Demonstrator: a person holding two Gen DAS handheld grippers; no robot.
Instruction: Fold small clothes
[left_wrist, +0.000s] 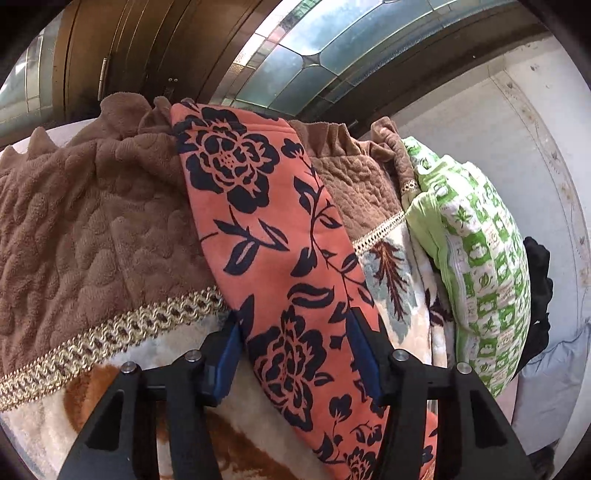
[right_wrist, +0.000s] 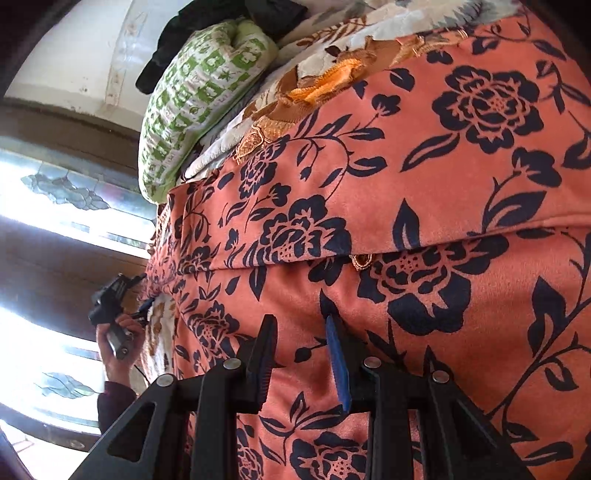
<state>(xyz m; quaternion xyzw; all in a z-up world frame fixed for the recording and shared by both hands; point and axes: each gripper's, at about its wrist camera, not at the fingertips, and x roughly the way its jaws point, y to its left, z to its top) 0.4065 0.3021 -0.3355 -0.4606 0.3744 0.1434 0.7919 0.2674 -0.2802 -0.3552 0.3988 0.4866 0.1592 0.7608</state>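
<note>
Step in hand: gripping the floral garment (left_wrist: 295, 258) to fold it. Left gripper (left_wrist: 295, 354) jaws straddle its narrow strip, not clamped; right gripper (right_wrist: 301, 354) jaws pinch a fabric ridge. Next: clamp left, then fold.

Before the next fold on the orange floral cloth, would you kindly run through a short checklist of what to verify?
1. Orange floral cloth lies between the left gripper pads: ok.
2. Left pads pressing the cloth: not ok, gaps show on both sides.
3. Right gripper has hold of the cloth: cannot tell.
4. Existing fold crease across the cloth: ok.
5. Green pillow is off the cloth: ok.
</note>
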